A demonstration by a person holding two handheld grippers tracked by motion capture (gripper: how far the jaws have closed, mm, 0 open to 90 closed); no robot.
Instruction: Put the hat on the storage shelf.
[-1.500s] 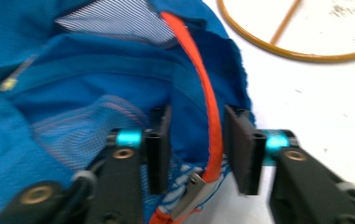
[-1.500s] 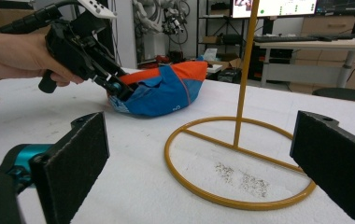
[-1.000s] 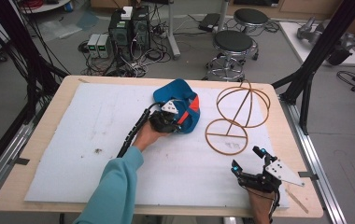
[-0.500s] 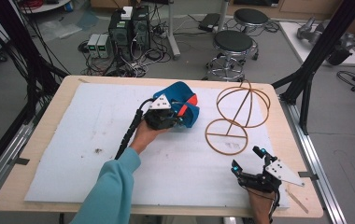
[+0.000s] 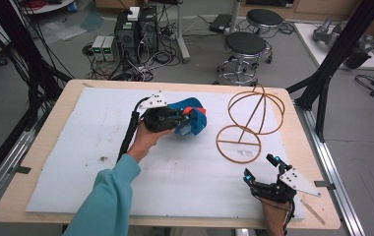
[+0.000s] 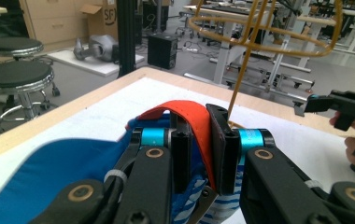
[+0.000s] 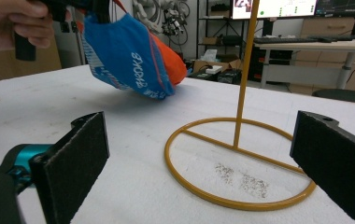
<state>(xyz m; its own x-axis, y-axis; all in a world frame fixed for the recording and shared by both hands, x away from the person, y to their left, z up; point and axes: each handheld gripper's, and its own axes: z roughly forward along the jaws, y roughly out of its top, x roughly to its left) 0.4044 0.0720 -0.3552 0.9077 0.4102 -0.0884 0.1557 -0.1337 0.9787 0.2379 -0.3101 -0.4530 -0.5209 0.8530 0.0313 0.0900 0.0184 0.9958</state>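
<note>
A blue and orange cap (image 5: 193,119) hangs just above the white mat (image 5: 77,147), with my left gripper (image 5: 177,119) shut on it. In the left gripper view the jaws (image 6: 202,140) pinch the cap's orange strap (image 6: 171,111), and blue cloth (image 6: 45,172) sags below. The right gripper view has the cap (image 7: 129,51) in the air at upper left. A golden wire stand (image 5: 247,129) rises to the right of the cap, apart from it. My right gripper (image 5: 261,168) rests near the front right edge, open, its pads (image 7: 80,154) wide apart and facing the stand's base ring (image 7: 241,201).
The stand's pole (image 7: 244,70) and wire hoops (image 6: 264,32) rise between the two grippers. Dark specks lie on the mat inside the ring and at the left. Beyond the table's far edge (image 5: 175,83) are two stools (image 5: 244,46) and computer cases.
My left gripper has risen and moved left with the cap, lifting it off the mat and away from the stand. The right gripper has stayed put.
</note>
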